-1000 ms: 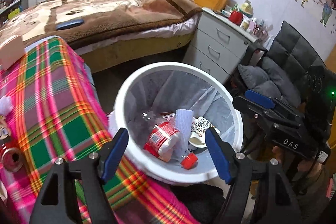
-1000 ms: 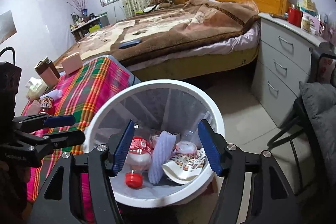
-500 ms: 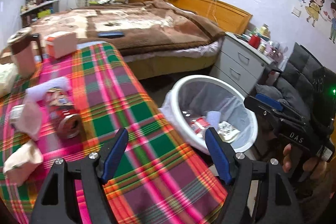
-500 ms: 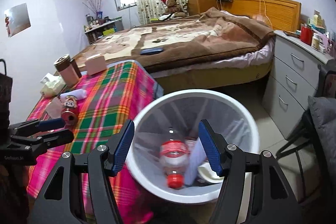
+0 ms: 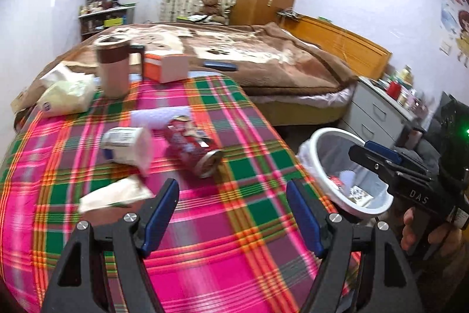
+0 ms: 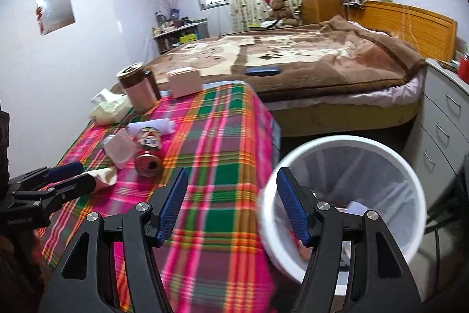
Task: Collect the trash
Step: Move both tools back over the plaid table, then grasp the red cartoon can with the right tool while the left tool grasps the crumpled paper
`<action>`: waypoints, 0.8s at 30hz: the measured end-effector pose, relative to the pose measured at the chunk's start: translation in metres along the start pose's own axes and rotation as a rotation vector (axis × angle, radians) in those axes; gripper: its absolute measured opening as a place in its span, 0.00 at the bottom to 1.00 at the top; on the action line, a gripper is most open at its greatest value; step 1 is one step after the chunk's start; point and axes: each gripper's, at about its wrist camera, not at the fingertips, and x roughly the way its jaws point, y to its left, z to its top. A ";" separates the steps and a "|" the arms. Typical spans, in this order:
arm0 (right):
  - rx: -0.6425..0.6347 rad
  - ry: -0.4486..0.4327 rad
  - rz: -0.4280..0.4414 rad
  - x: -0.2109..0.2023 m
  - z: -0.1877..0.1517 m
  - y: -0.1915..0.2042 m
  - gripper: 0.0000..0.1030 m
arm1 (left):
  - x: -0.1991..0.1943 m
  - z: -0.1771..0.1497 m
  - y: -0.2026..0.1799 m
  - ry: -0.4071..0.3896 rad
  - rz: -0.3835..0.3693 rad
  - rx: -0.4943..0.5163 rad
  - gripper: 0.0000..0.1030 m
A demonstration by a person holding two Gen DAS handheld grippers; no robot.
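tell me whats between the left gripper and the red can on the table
Only bare plaid tablecloth, per the left wrist view, separates the left gripper from the red can.

A lidded mug and a box are seen at the far table edge. A bed lies beyond.

Toppled red can (beside white cup)

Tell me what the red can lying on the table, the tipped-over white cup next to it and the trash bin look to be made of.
Red can: thin metal, likely aluminium; printed red wall, shiny silver end.
White cup: seemingly thin plastic; translucent, matte, with a printed band. Paper not ruled out.
Trash bin: smooth white plastic rim, lined with a thin translucent plastic bag that bunches at the edge.
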 end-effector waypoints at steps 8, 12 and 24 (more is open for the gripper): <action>-0.082 0.031 0.038 0.024 0.007 0.041 0.63 | -0.011 -0.006 0.059 -0.022 0.132 -0.098 0.79; -0.120 0.057 0.063 0.039 0.012 0.059 0.63 | -0.014 -0.009 0.087 -0.023 0.187 -0.122 0.82; -0.158 0.138 0.120 0.084 0.023 0.093 0.63 | -0.010 -0.006 0.145 -0.028 0.129 -0.176 0.84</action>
